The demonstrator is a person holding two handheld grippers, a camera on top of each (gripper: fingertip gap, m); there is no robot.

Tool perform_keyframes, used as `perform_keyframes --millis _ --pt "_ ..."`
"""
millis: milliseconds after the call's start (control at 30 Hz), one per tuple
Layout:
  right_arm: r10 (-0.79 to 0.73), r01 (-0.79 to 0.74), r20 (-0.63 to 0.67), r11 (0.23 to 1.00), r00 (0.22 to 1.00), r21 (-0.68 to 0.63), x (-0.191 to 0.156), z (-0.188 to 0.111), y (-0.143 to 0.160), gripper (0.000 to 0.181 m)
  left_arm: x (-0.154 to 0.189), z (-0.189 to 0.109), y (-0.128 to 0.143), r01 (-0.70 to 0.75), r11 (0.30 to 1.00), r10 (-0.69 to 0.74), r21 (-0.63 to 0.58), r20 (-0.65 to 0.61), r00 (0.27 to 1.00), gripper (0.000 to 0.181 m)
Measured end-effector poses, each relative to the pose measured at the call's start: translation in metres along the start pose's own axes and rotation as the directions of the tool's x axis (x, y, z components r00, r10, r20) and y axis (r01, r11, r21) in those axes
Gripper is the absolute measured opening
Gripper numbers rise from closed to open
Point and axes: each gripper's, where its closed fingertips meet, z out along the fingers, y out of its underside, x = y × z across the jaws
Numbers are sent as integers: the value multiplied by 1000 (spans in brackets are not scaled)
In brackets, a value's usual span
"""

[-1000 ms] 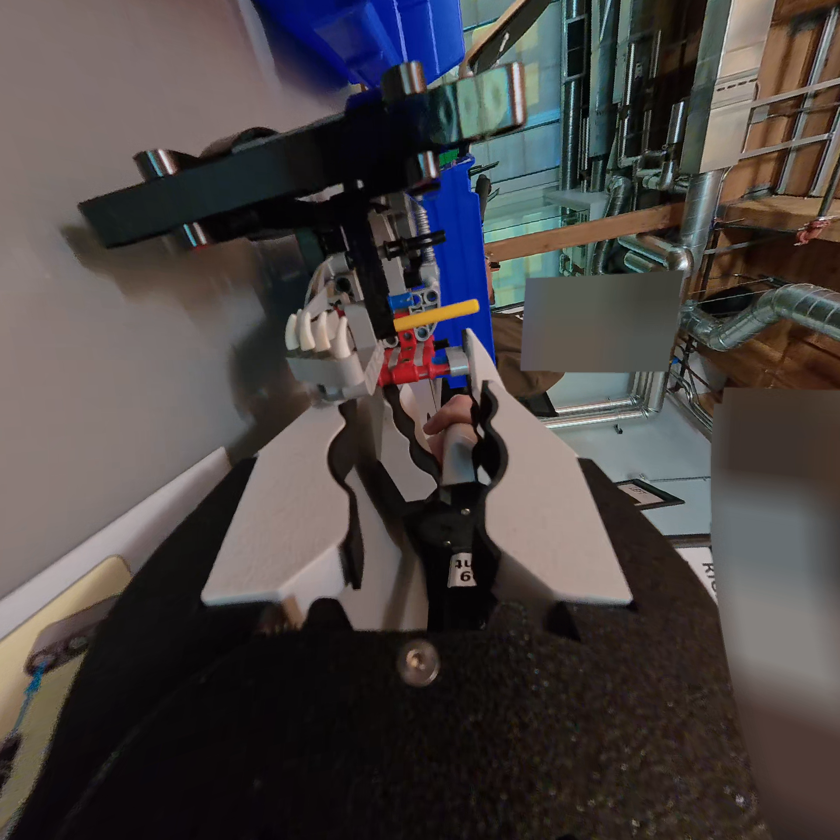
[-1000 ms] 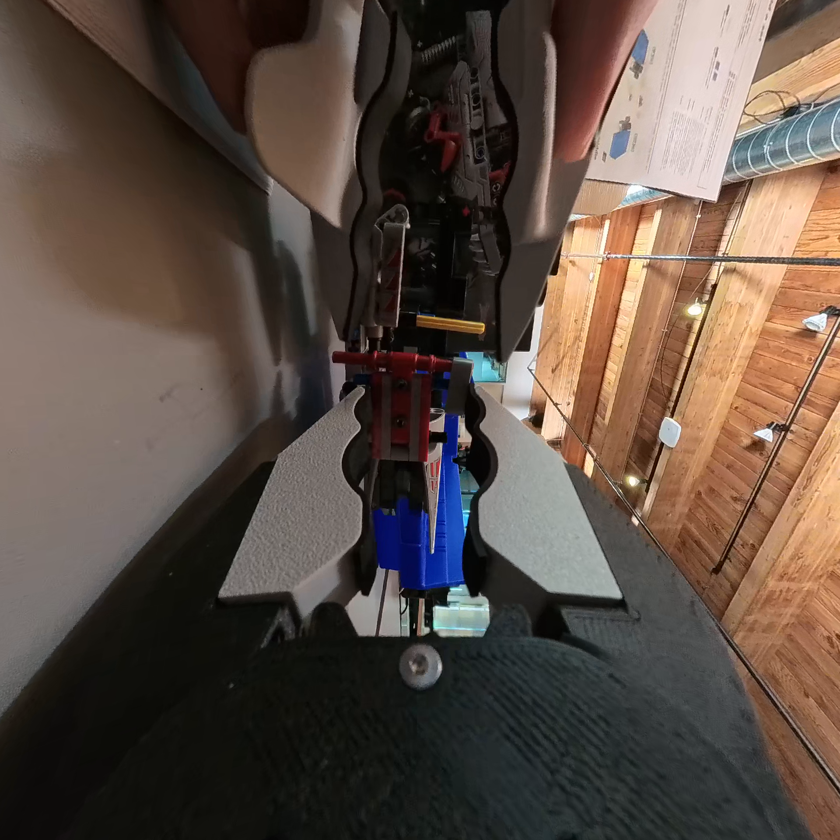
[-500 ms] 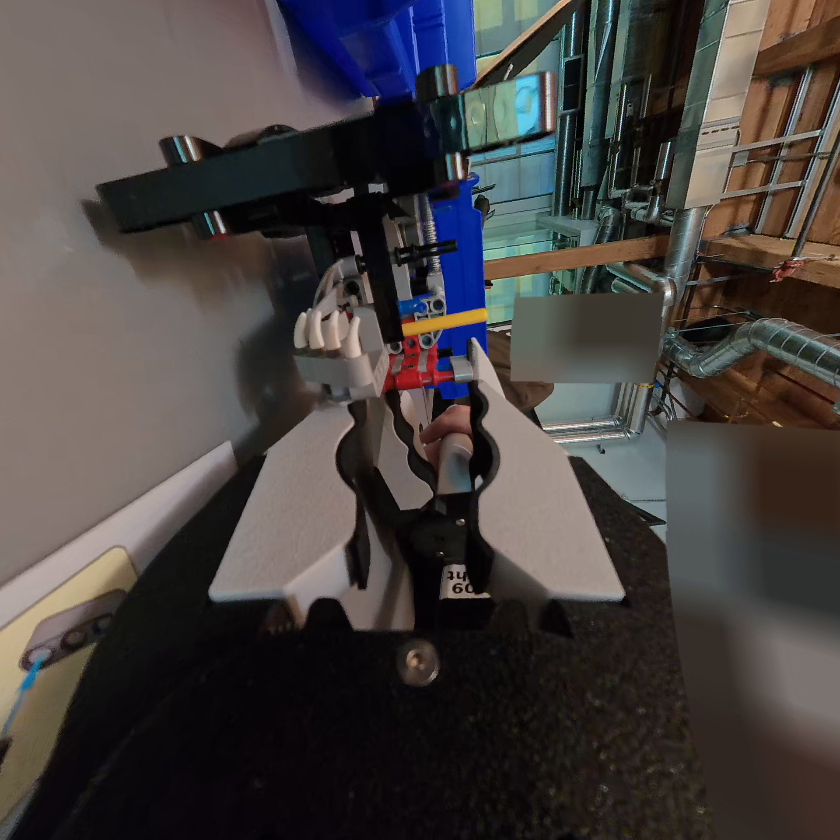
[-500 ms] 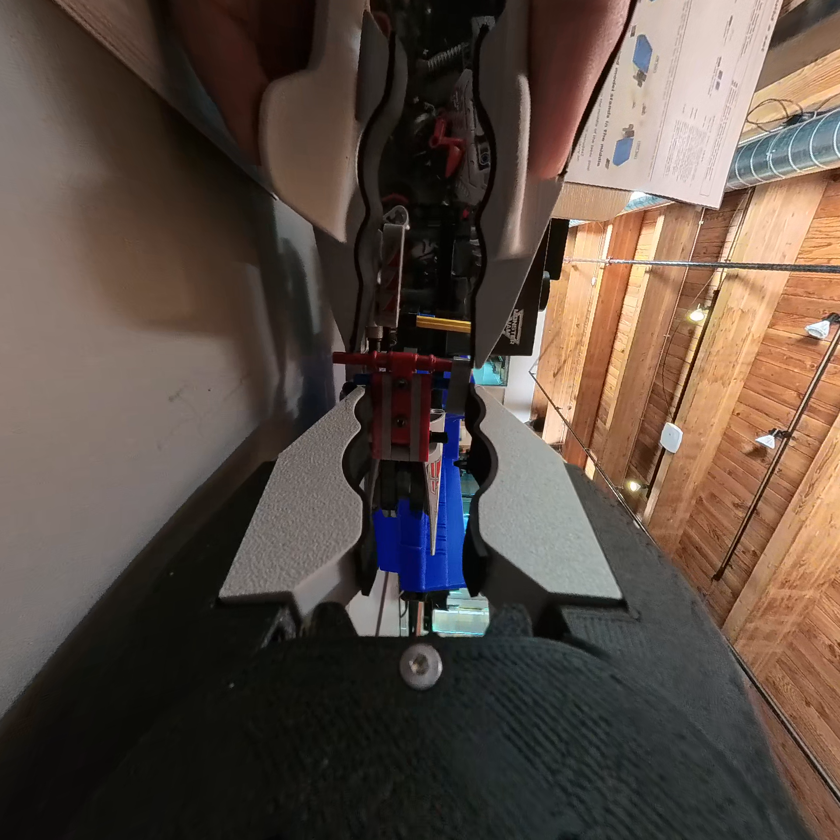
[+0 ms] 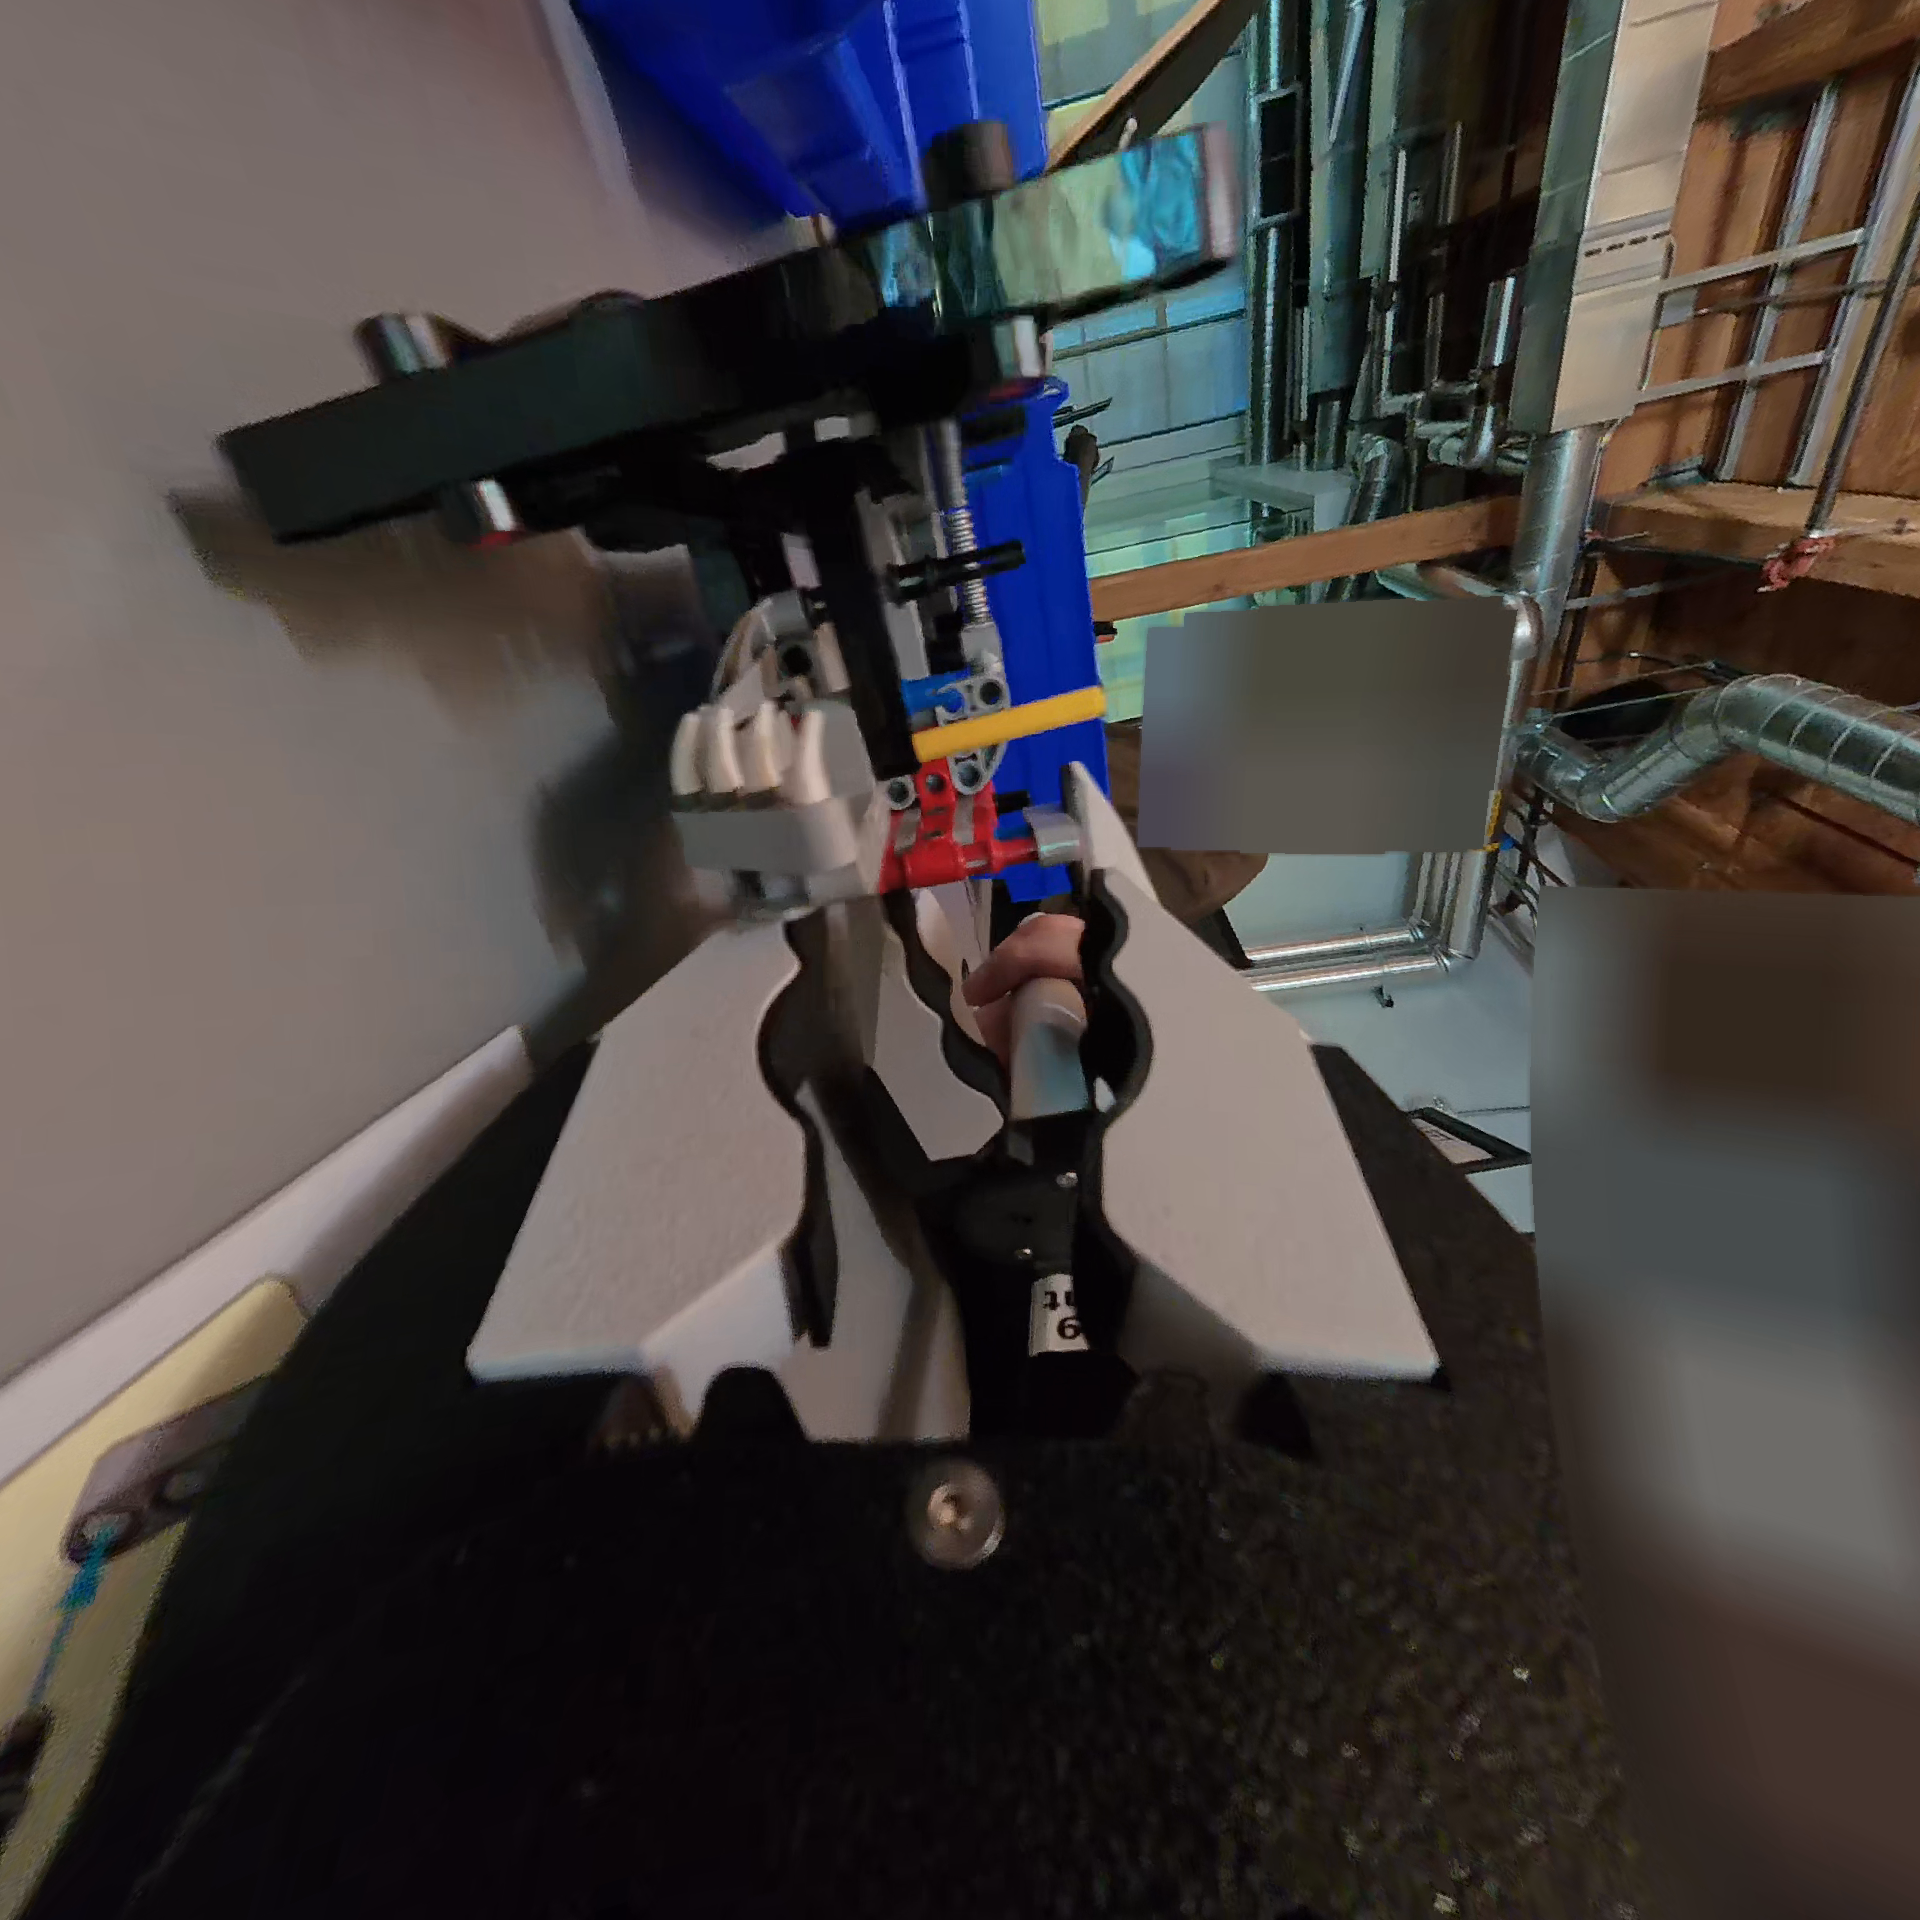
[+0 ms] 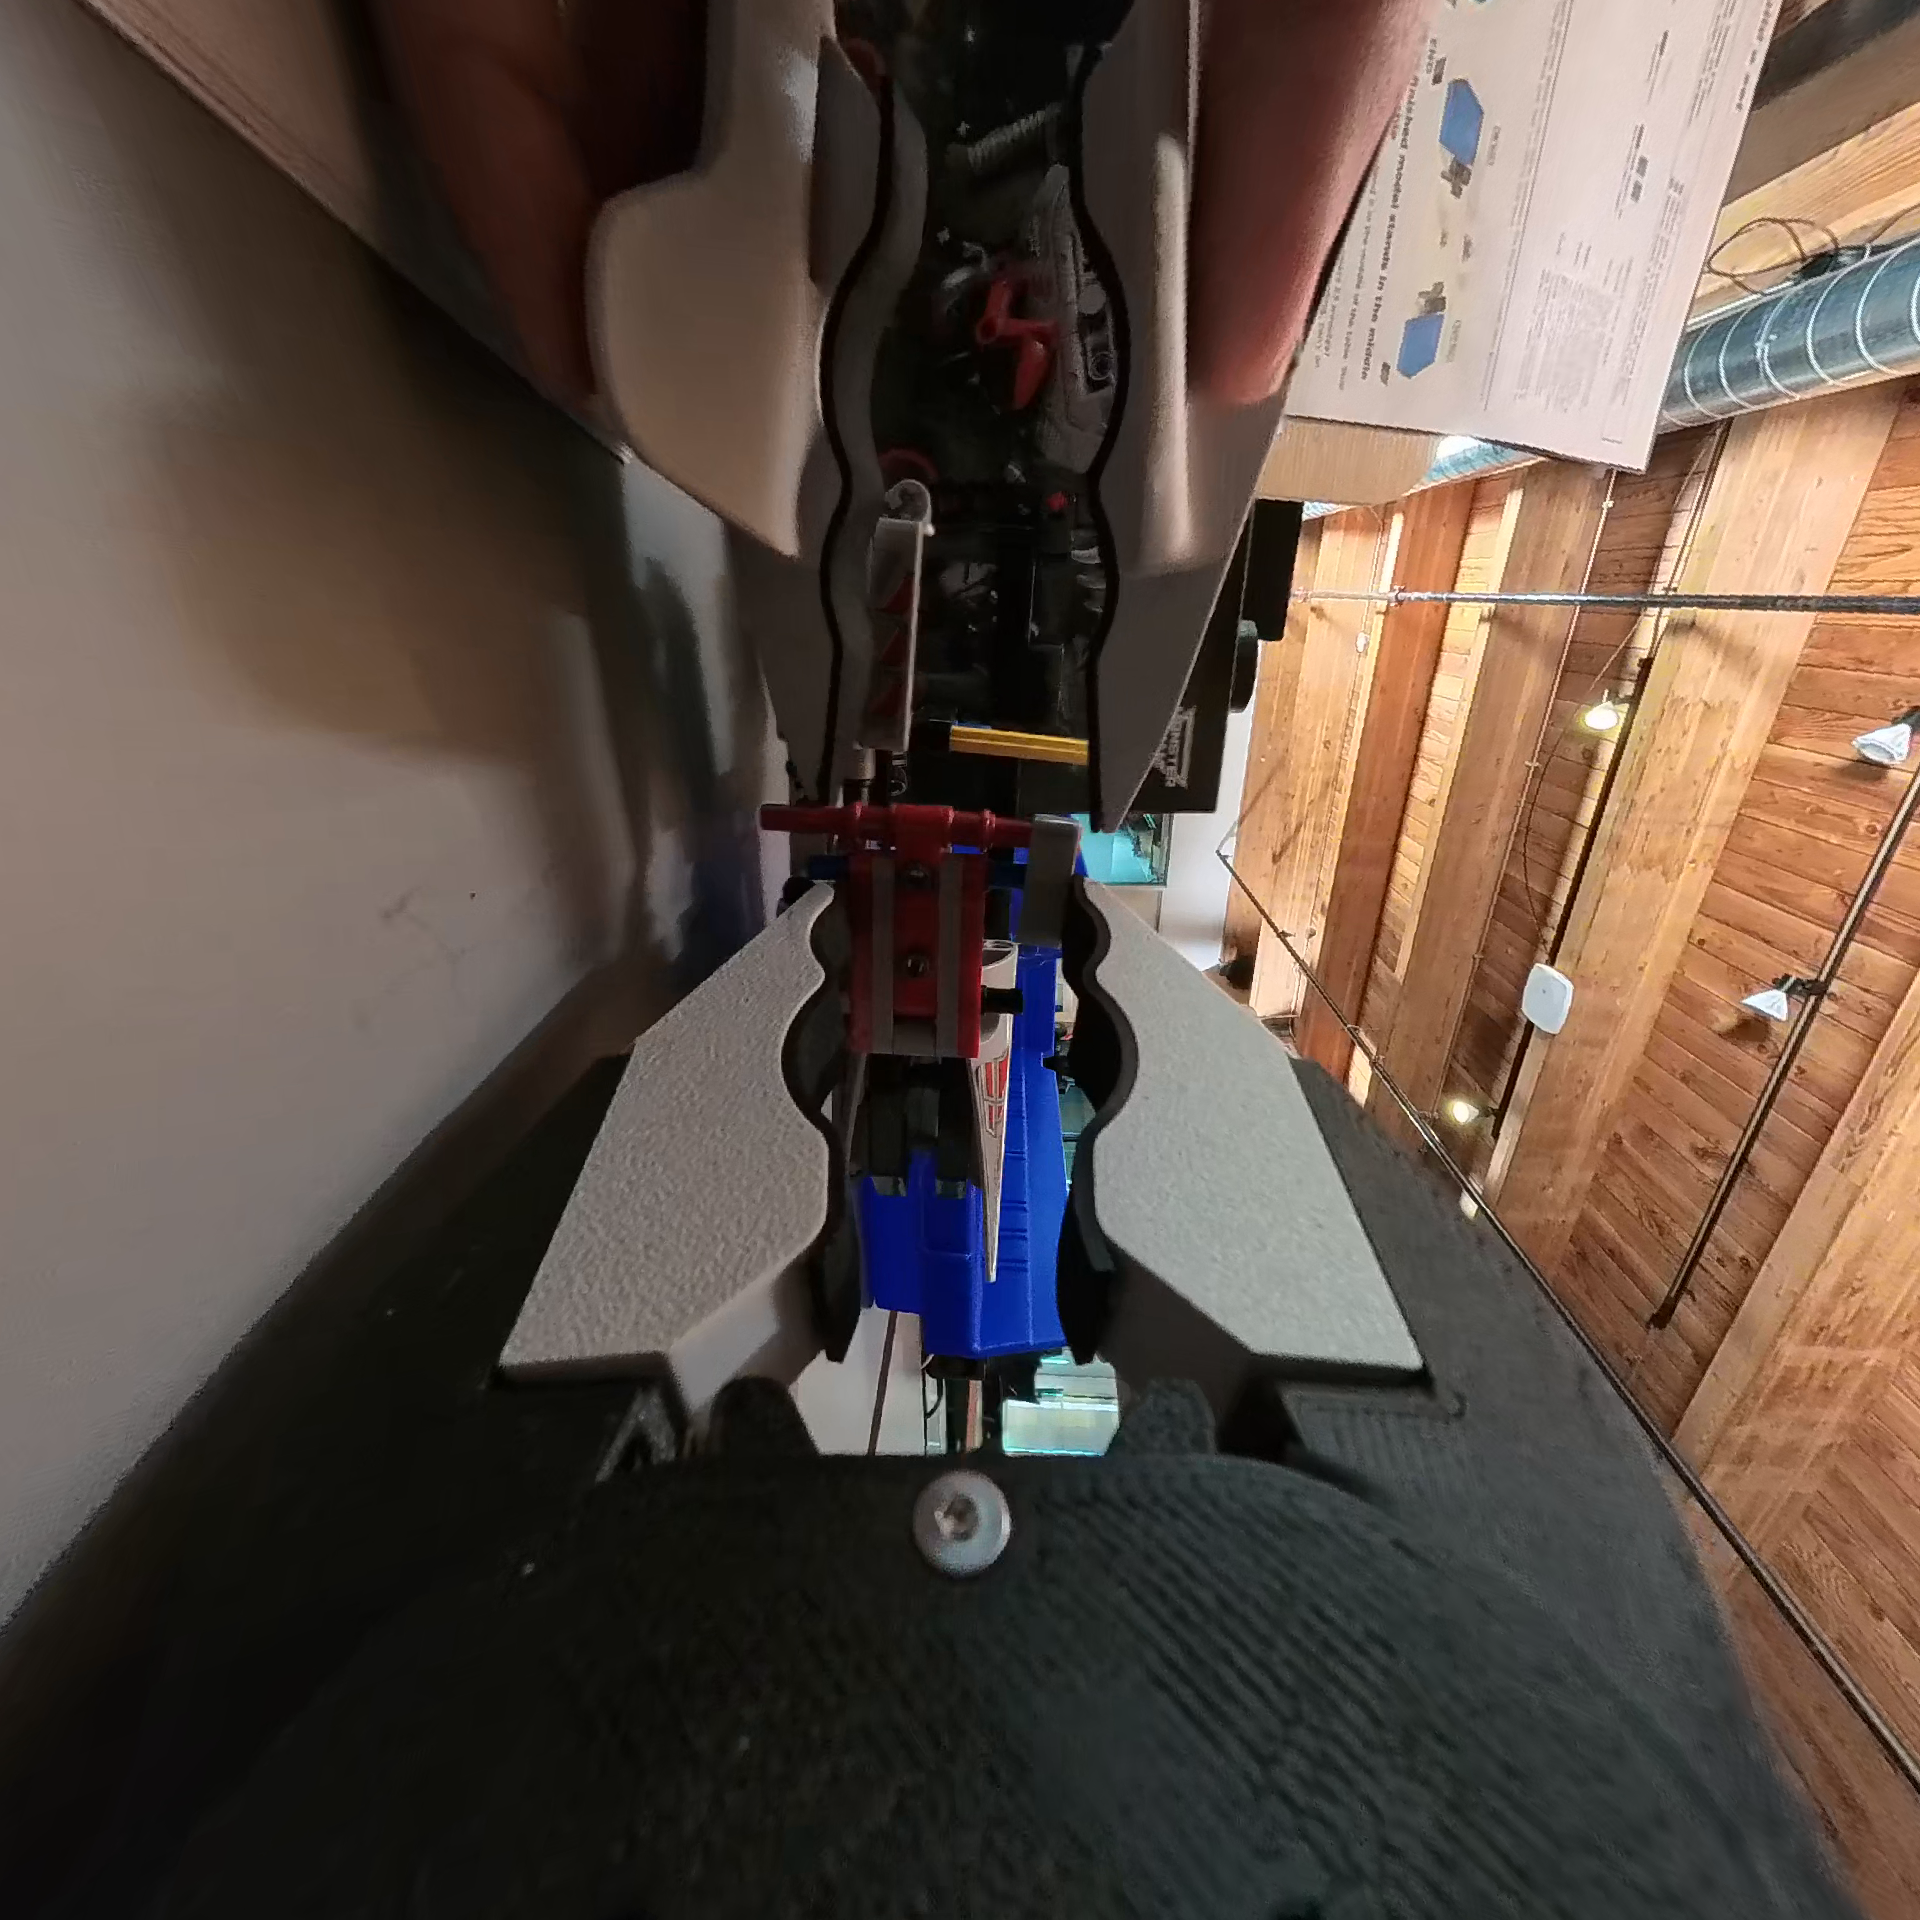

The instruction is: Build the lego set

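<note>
Lego model [image 5: 883, 727]: centre frame, largely assembled, with toothed grey jaw, red core, yellow axle [image 6: 1018, 740]; completion undeterminable.

Left gripper [image 5: 940, 925]: fingers narrowly parted, tips at the model's red section; whether they pinch it cannot be told.

Right gripper [image 6: 956, 914]: clamped on the red block.

Versus earlier frame: grips unchanged, model slightly shifted.

The Lego model [image 5: 883, 665] is a half-built Technic frame held up off the table, black beams forming its core. A grey jaw piece [image 5: 769, 821] with a row of white teeth [image 5: 738, 753] juts to one side. A yellow axle [image 5: 1003, 722] crosses above a red block [image 6: 914, 956] carrying a red cross-axle [image 6: 894, 823].
</note>
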Motion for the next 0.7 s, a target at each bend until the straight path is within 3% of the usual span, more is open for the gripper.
perform_keyframes --millis 400,700 --pt "-6 6 -6 1000 1000 2 2 0 0 40 2 0 -1 66 997 -65 28 -23 998 53" --pt "-15 15 -4 1000 1000 -1 1 0 0 40 -2 1 -1 96 995 -96 37 -14 995 45"
